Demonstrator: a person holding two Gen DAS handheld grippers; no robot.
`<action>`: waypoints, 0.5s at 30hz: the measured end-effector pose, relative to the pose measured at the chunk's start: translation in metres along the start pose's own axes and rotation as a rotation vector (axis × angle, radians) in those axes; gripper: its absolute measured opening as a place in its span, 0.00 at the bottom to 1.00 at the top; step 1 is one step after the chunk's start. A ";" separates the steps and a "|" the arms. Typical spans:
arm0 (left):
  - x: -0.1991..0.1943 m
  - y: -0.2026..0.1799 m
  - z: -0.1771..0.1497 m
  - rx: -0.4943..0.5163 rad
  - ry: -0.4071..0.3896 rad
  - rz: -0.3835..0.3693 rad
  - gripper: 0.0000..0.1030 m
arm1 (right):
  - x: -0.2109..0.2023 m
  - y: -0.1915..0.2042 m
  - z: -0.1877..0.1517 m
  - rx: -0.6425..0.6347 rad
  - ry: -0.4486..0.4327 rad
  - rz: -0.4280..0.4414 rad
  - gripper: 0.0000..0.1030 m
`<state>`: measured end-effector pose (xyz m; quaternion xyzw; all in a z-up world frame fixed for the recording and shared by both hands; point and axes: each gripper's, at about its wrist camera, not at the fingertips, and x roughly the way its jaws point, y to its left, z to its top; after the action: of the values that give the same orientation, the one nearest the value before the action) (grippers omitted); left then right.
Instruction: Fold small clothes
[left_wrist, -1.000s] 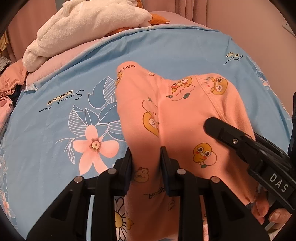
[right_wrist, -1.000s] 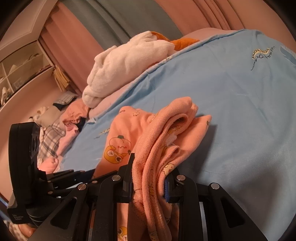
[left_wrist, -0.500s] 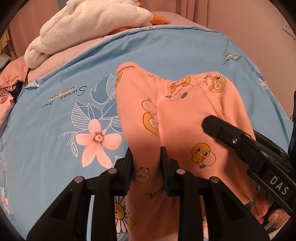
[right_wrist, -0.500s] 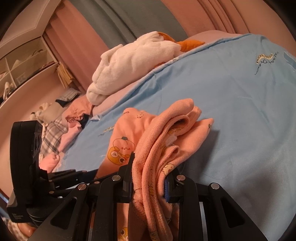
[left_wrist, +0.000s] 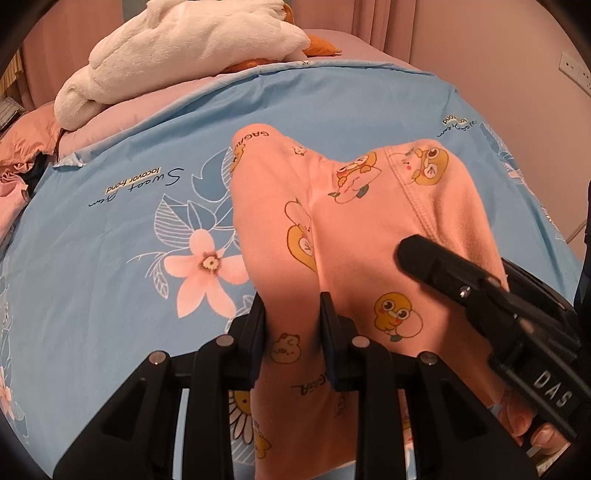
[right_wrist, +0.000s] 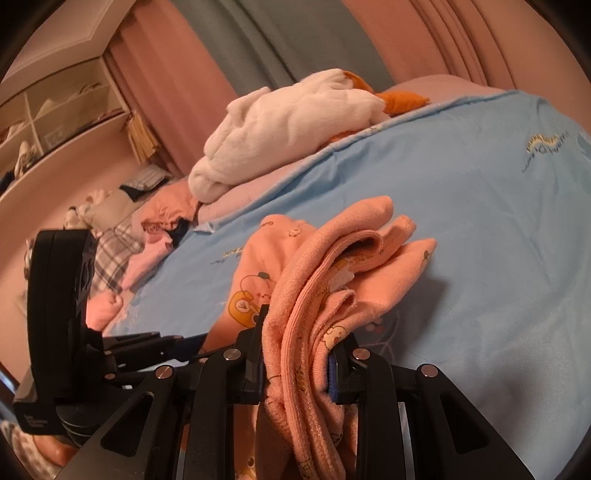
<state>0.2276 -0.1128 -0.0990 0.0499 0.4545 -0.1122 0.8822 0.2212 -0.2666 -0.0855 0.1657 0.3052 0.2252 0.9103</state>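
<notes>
In the left wrist view, the left gripper (left_wrist: 291, 325) at bottom centre pinches a fold of the peach cartoon-print garment (left_wrist: 351, 229), which drapes up the middle over the blue floral sheet (left_wrist: 110, 240). The right gripper (right_wrist: 301, 343) – bottom centre of its own view – clamps the garment's bunched ribbed edge, white plush (right_wrist: 288, 125) at upper centre.

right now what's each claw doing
left claw: closed on the orange pants
right claw: closed on a bunched edge of the same pants
</notes>
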 end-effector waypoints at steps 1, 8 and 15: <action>-0.002 0.002 -0.002 -0.003 -0.001 -0.003 0.25 | 0.000 0.006 -0.001 -0.014 0.003 -0.005 0.26; -0.022 0.019 -0.018 -0.023 -0.004 -0.027 0.25 | -0.005 0.041 -0.019 -0.069 0.029 -0.026 0.26; -0.047 0.026 -0.043 -0.011 0.001 -0.060 0.24 | -0.024 0.062 -0.037 -0.051 0.042 -0.039 0.25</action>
<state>0.1729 -0.0724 -0.0861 0.0315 0.4568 -0.1362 0.8785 0.1620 -0.2203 -0.0748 0.1316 0.3215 0.2188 0.9118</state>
